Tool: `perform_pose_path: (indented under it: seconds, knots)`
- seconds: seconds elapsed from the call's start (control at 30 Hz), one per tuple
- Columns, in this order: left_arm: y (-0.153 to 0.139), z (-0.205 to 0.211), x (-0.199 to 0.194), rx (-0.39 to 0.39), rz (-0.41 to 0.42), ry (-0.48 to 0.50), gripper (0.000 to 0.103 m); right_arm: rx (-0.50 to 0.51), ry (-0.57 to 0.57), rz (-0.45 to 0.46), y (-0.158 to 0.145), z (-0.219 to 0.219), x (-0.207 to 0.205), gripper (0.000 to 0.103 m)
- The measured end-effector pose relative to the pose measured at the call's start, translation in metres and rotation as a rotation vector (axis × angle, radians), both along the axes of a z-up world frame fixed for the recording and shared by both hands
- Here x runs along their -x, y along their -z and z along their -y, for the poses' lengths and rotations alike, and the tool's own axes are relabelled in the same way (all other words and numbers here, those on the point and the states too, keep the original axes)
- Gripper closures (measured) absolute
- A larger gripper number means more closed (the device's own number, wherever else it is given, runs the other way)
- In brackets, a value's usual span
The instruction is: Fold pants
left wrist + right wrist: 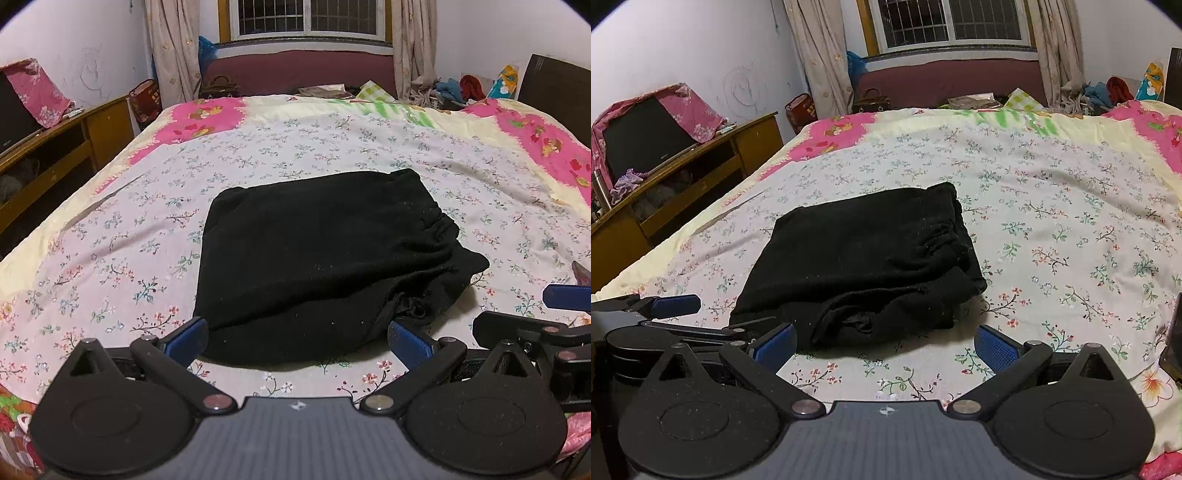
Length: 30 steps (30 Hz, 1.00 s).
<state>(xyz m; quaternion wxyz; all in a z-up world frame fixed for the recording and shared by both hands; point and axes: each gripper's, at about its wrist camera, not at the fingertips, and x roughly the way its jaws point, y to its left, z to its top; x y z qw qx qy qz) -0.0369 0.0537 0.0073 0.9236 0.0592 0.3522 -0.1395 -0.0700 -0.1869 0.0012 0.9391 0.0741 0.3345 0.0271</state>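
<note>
Nearest me, my left tool (pixel 297 338) stands wide open with nothing between its blue pads, the near hem of the pants (pixel 325 258) lying just beyond them. My right tool (pixel 884 341) is spread just as wide and also holds nothing; it hovers beside the left one, facing the pants' looser right corner.

The pants rest as a compact black bundle in the middle of the bed (pixel 110 236), on the floral sheet. To my eye the folding looks almost finished: the top layer lies flat and fairly square. The weak spot is the near right corner (pixel 864 317), where lower layers bulge out and bunch under the top flap.

If I push in there with a pad, I could drag the top layer and skew the stack. Pinching too deep might catch the sheet along with the cloth and lift both. The fabric looks soft and thick, so a one-sided tug would likely unroll the fold.

Farther off are the wooden cabinet (pixel 701 162), the curtains (pixel 173 48) and the barred window (pixel 306 18).
</note>
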Motion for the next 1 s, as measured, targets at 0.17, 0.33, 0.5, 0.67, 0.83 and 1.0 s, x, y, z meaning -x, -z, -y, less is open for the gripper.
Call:
perform_pose_path:
  seconds: [0.17,0.33,0.5,0.67,0.83,1.0]
  knots:
    - [-0.0001,-0.0017,0.0002,0.0,0.0,-0.003,0.0,-0.001,-0.003,-0.002,-0.0003,-0.001,-0.0003,0.011]
    - [-0.001,-0.0024,0.001,0.004,0.002,-0.007,0.0,0.002,-0.003,-0.008,0.0005,-0.0007,-0.0012,0.011]
    - [-0.0019,-0.002,0.0008,0.005,0.0,-0.008,0.0,0.002,-0.001,-0.005,-0.0002,-0.0004,-0.0007,0.011]
    - [-0.0008,-0.0017,0.0011,0.002,-0.003,-0.011,0.0,0.002,-0.004,-0.01,0.0009,0.001,-0.0015,0.011]
    - [-0.0002,-0.0007,0.0009,-0.003,-0.005,-0.012,0.0,-0.002,-0.002,-0.015,0.0026,0.0019,-0.0021,0.011]
    - [0.0016,0.0011,0.0011,-0.016,-0.008,-0.015,0.0,0.0,0.001,-0.023,0.0047,0.0024,-0.0032,0.011]
